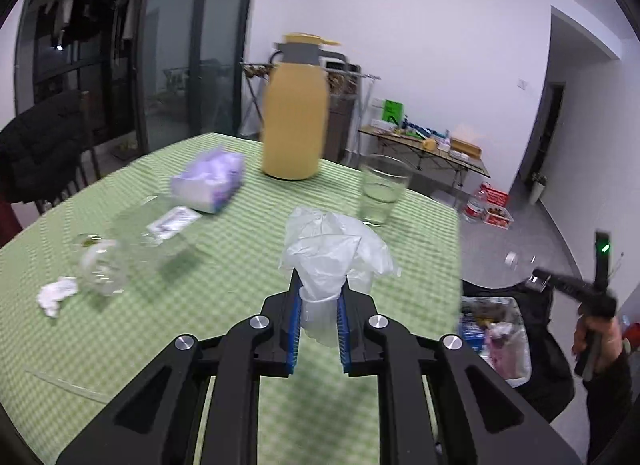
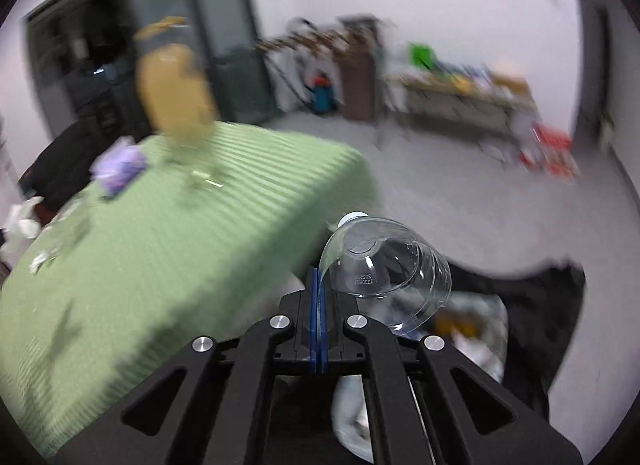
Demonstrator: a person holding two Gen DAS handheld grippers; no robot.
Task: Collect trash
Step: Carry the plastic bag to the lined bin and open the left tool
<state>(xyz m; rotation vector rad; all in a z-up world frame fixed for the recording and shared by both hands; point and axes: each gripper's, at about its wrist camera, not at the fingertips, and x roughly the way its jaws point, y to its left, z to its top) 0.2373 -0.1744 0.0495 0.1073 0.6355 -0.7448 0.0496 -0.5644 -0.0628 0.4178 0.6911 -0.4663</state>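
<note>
My left gripper is shut on a crumpled clear plastic bag, held just above the green checked table. My right gripper is shut on the thin cut edge of a clear plastic bottle piece with a white cap, off the table's corner. Right below the piece lies an open black trash bag with rubbish in it. The left wrist view shows that gripper at the far right in a person's hand, over the trash bag. Another clear bottle piece and a crumpled white tissue lie on the table's left.
A yellow thermos jug, a drinking glass, a purple tissue pack and a small packet stand on the table. A chair with a dark jacket is at the left. A cluttered folding table stands by the far wall.
</note>
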